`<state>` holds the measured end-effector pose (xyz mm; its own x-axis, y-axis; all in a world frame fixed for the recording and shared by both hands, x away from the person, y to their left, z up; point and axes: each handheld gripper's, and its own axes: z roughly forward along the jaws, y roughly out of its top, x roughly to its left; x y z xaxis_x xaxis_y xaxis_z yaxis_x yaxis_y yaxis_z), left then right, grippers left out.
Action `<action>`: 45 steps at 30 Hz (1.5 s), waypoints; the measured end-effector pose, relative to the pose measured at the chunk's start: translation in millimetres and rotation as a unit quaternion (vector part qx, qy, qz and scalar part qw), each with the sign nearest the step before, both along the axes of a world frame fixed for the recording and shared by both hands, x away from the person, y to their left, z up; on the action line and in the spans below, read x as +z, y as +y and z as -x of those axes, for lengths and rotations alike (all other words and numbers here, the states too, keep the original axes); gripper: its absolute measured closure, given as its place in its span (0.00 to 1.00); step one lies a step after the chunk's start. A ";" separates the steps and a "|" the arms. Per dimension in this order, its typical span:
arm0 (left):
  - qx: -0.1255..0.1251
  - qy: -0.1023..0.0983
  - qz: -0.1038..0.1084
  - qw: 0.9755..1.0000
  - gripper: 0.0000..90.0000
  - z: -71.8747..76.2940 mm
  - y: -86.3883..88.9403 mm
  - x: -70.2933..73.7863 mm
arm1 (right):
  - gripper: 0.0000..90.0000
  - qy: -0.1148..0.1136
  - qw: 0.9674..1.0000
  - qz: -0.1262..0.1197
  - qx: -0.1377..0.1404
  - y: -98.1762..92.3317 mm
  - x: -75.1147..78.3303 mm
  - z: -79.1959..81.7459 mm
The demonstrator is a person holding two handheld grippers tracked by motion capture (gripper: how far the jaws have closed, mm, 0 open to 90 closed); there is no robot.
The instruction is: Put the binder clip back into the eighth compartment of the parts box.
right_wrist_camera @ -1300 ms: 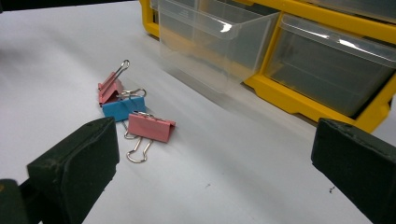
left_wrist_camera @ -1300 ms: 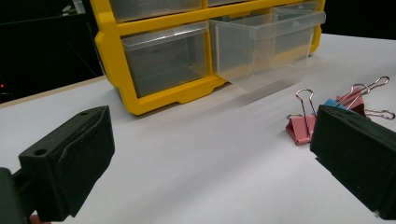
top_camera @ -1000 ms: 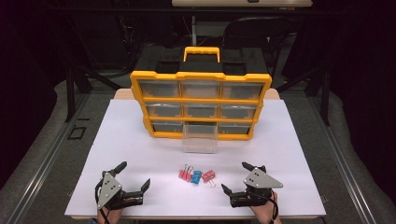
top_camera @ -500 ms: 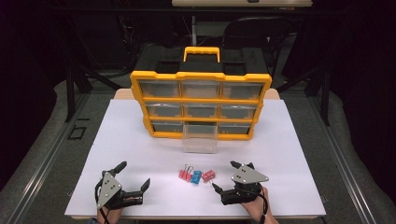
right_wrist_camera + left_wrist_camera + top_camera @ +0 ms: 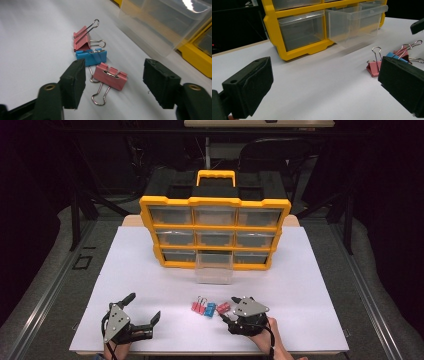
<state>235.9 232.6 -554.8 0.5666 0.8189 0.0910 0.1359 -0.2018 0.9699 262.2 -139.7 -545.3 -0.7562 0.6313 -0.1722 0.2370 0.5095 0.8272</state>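
Binder clips lie in a small cluster on the white desk (image 5: 150, 270), in front of the yellow drawer organizer (image 5: 215, 222), whose clear bottom-middle drawer (image 5: 214, 267) is pulled out toward them. Largest first: the organizer stands upright at the back of the desk, the open drawer juts from it, and three clips sit near the front edge. The right gripper (image 5: 113, 83) has just been closing its jaws, now about half open, with the near pink clip (image 5: 110, 79) between them but not yet pinched. The blue clip (image 5: 91, 57) touches it, and the far pink clip (image 5: 82, 41) lies just behind. To grip well, I would centre the pads on the pink body, clear of the blue one. The left gripper (image 5: 142, 312) rests wide open, holding nothing.
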 end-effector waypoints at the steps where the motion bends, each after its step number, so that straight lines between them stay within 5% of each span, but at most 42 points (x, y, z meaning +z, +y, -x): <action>1: 0.000 0.000 -0.001 1.000 0.00 0.0 -0.1 0.0 | 0.46 0.003 1.000 0.004 0.001 1.0 -0.4 -0.4; 17: 0.000 0.002 -0.001 1.000 0.00 -0.8 0.3 -0.5 | 0.80 -0.001 0.999 0.049 0.010 11.7 -6.3 -4.1; 39: 0.002 0.000 -0.001 1.000 0.00 -1.1 1.0 -0.3 | 0.87 -0.005 0.999 0.032 0.007 3.8 1.8 -4.0; 45: 0.002 0.001 -0.001 1.000 0.00 -2.0 0.8 -0.7 | 0.98 0.001 1.000 0.018 0.004 0.3 5.2 -4.9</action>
<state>237.9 233.4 -555.5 0.5632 0.8213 0.0912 0.1395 -0.2033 0.9691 267.1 -139.4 -540.1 -0.7613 0.6188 -0.1937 0.2344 0.5412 0.8076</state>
